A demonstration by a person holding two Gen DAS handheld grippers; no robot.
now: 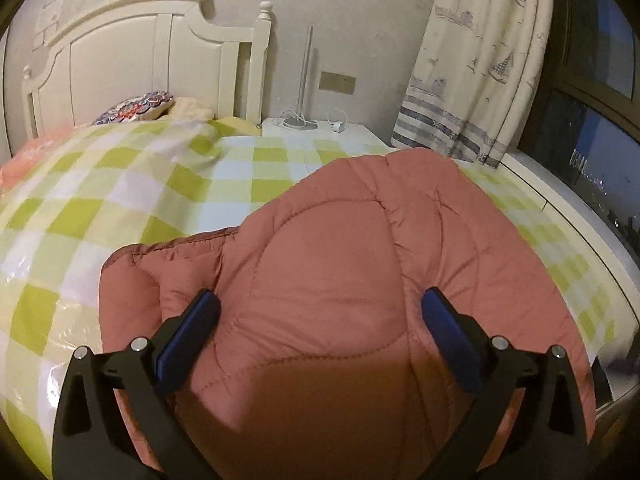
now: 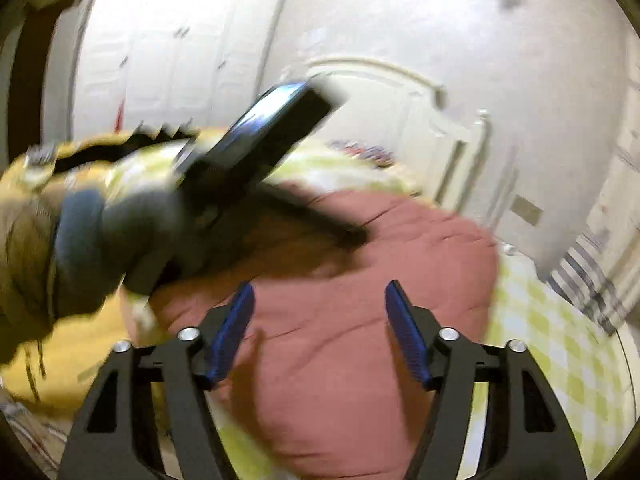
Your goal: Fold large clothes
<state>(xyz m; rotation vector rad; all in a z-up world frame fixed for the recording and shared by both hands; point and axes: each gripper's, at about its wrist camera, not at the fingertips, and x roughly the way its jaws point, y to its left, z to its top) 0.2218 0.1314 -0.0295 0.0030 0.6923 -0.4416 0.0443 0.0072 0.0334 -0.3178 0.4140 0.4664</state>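
The pink quilted padded jacket [image 1: 340, 272] lies on the green-and-white checked bedcover [image 1: 120, 200], under both grippers. The left gripper [image 1: 320, 312] and right gripper [image 2: 320, 312] stand open, gripping nothing.

Right wrist view motion-blurred throughout: the person's gloved left hand [image 2: 132, 232] and the device it carries smear across the pink quilted coat [image 2: 360, 300], hiding its far left part. Coat's near edge is cut by the lower frame in both views. Wardrobe [image 2: 172, 52] handles and pillow [image 2: 360, 150] pattern unreadable.
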